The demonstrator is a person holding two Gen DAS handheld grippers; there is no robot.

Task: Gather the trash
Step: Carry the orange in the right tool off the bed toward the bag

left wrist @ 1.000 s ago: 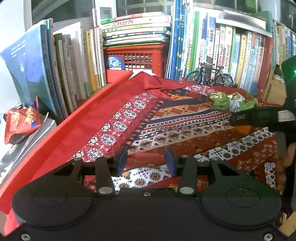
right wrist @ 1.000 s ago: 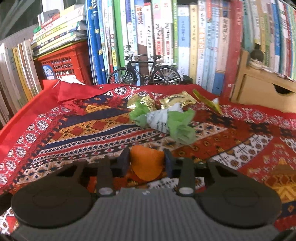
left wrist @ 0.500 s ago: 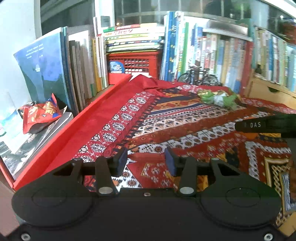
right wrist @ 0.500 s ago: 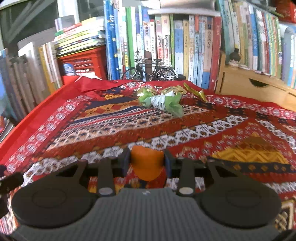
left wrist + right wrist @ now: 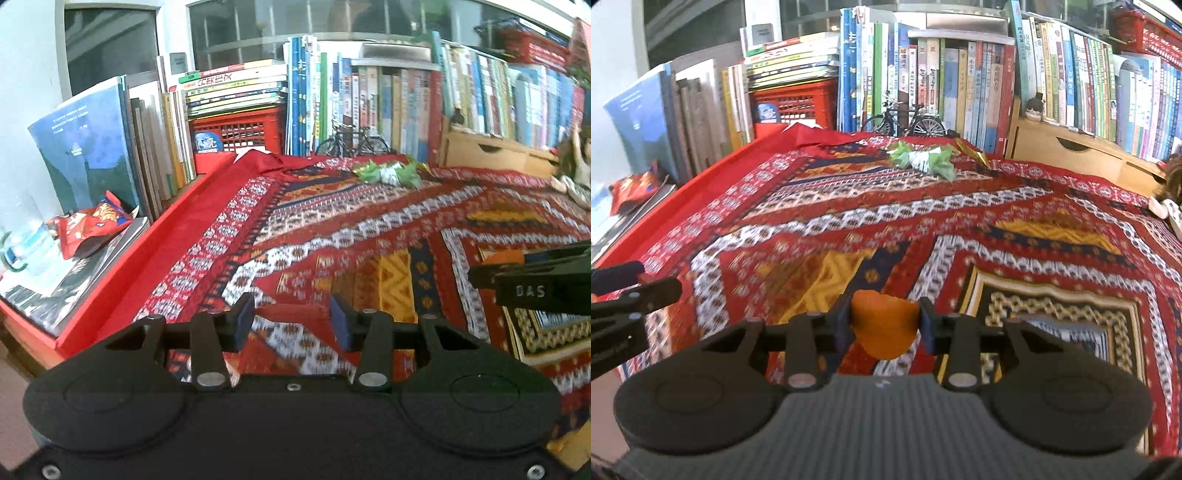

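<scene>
My right gripper (image 5: pixel 885 314) holds a piece of orange peel (image 5: pixel 884 332) between its pads; its jaws are opening slightly, with the peel still touching both pads. It hangs over the near part of the patterned red cloth (image 5: pixel 997 206). My left gripper (image 5: pixel 291 314) is open with only cloth showing in the gap. A heap of green and white wrappers (image 5: pixel 388 173) (image 5: pixel 923 158) lies far back on the cloth, with a gold wrapper (image 5: pixel 971 151) beside it. A crumpled red snack bag (image 5: pixel 88 225) rests on flat books at the left.
Upright books line the back and left. A red crate (image 5: pixel 240 129), a model bicycle (image 5: pixel 351 140) and a wooden drawer box (image 5: pixel 487 151) stand at the back. A water bottle (image 5: pixel 29 243) is far left. A doll (image 5: pixel 1171 199) lies at the right edge.
Both grippers have drawn back from the wrapper heap, which now looks smaller and farther. The orange peel stays in the right gripper. The snack bag and bottle came further into the left view.
</scene>
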